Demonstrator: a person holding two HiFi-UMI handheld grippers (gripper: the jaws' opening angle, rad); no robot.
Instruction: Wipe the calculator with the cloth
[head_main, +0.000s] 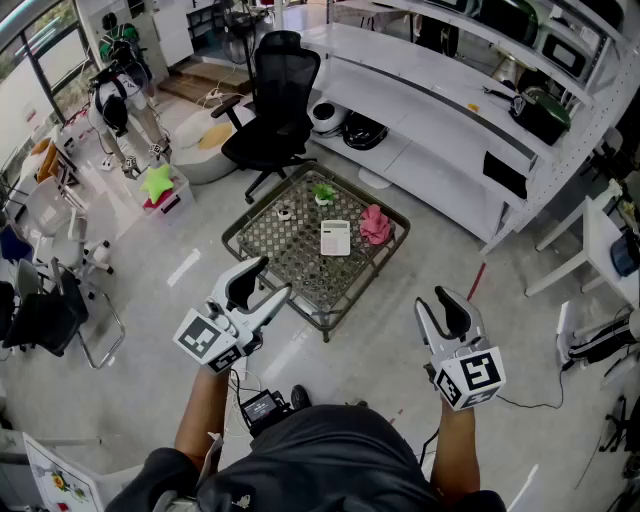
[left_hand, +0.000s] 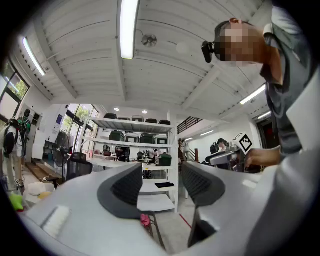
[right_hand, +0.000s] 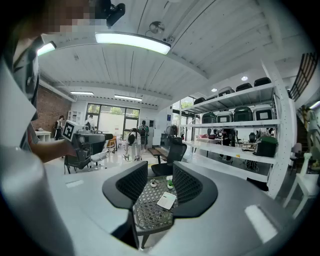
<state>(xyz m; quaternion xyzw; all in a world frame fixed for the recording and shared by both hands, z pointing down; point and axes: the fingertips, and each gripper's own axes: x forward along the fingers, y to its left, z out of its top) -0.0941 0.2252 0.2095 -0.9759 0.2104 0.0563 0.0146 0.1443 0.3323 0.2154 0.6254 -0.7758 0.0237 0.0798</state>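
Calculator (head_main: 336, 238) is seen lying flat near the middle of the low mesh table (head_main: 283, 262), face up, and the pink cloth (head_main: 376, 225) is bunched just beside it on its right. A small green plant (head_main: 323, 193) is set near the far edge, with a black chair (head_main: 275, 100) parked behind the table.

Both grippers are held up over the floor, well short of the table. The left gripper (head_main: 272, 278) is raised at the near left, its jaws parted with nothing gripped; in its own view only shelving and a sliver of the cloth (left_hand: 145, 219) are framed in the gap. The right gripper (head_main: 440, 300) is held at the near right, jaws partly parted and empty. Through that gap the calculator (right_hand: 166, 200) is lined up on the distant table (right_hand: 145, 216), untouched.
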